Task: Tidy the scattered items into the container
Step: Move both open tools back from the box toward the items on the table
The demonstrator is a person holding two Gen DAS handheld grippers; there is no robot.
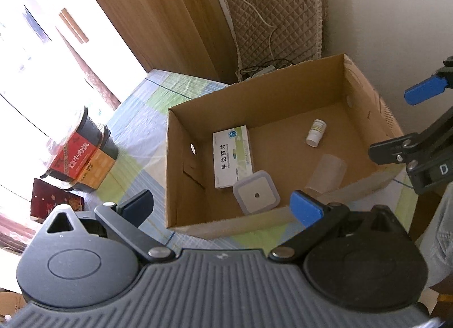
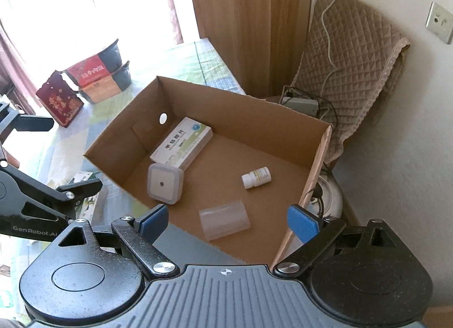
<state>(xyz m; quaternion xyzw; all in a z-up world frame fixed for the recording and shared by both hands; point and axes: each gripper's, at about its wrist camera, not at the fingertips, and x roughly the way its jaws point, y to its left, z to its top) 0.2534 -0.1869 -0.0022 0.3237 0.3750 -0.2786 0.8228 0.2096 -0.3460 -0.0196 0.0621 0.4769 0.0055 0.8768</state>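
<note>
An open cardboard box [image 1: 256, 89] [image 2: 244, 96] stands on a checked tablecloth. Inside lie a white-and-green medicine carton [image 1: 232, 158] [image 2: 181, 144], a small white pill bottle [image 1: 315, 132] [image 2: 256, 177], a square white plug-in light [image 1: 256, 193] [image 2: 164, 183] and a clear plastic case [image 1: 328, 172] [image 2: 223, 220]. My left gripper [image 1: 223, 206] [image 2: 59, 155] hovers open over the box's near left corner, holding nothing. My right gripper [image 2: 228, 222] [image 1: 407, 121] is open above the near right side, also holding nothing. A green-and-white packet [image 2: 89, 200] lies on the cloth outside the box, partly hidden by the left gripper.
Stacked instant-food bowls [image 1: 82, 152] [image 2: 102, 73] and a dark red carton [image 1: 56, 203] [image 2: 59, 101] sit at the table's far left. Behind the box are a quilted chair cushion [image 1: 277, 11] [image 2: 351, 67], a power strip [image 2: 300, 104], cables and a wooden panel [image 2: 249, 16].
</note>
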